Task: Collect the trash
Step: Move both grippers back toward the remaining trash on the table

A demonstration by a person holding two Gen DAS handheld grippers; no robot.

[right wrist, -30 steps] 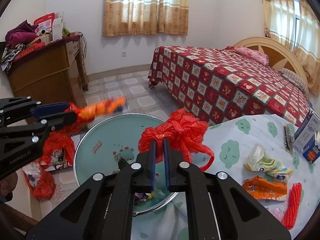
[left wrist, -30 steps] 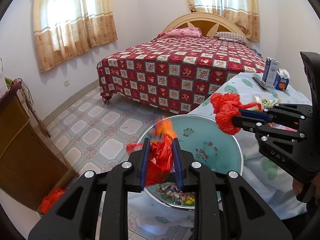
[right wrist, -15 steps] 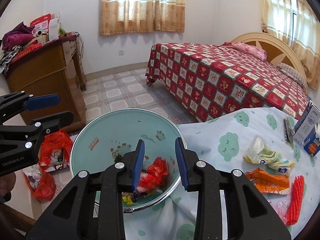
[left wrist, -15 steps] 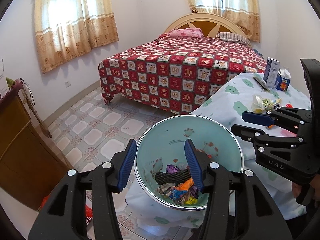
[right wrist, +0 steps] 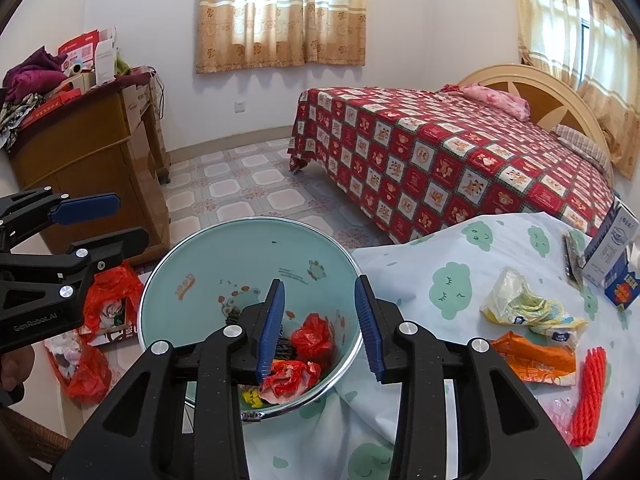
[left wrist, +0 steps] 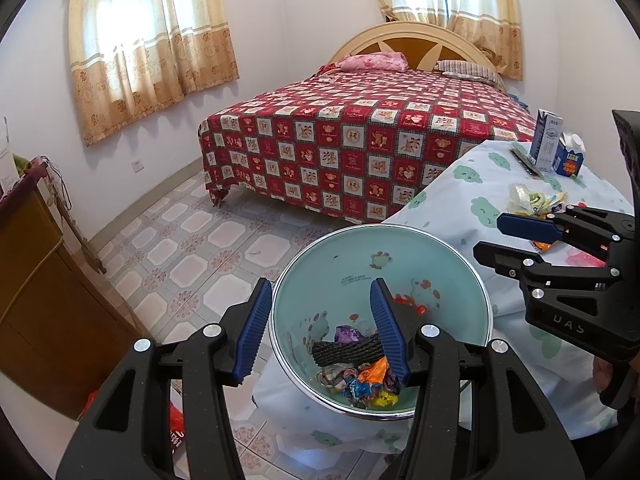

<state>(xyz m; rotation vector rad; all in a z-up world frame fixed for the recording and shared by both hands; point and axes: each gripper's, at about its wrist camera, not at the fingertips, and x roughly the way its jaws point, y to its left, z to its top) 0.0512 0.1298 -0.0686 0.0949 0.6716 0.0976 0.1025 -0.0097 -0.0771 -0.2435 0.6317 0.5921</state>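
Both grippers empty over the basin, with more trash waiting on the table.

The left gripper (left wrist: 320,330) hangs above the near-left part of the teal basin (right wrist: 208,248), jaws spread wide with nothing between them; the right gripper (right wrist: 320,326) hangs over the basin's right rim, likewise spread and empty. Inside the basin lie red plastic bags (right wrist: 312,336), a black coil (left wrist: 346,350) and mixed wrappers (left wrist: 366,386), so a drop-off step looks finished. Next, I judge, one gripper must swing right of the basin to what lies on the table (right wrist: 400,268): the crumpled yellow-white wrapper (right wrist: 516,300), the orange packet (right wrist: 534,358) and, farthest right, the red mesh sleeve (right wrist: 588,396), closing gently on thin, floppy plastic.
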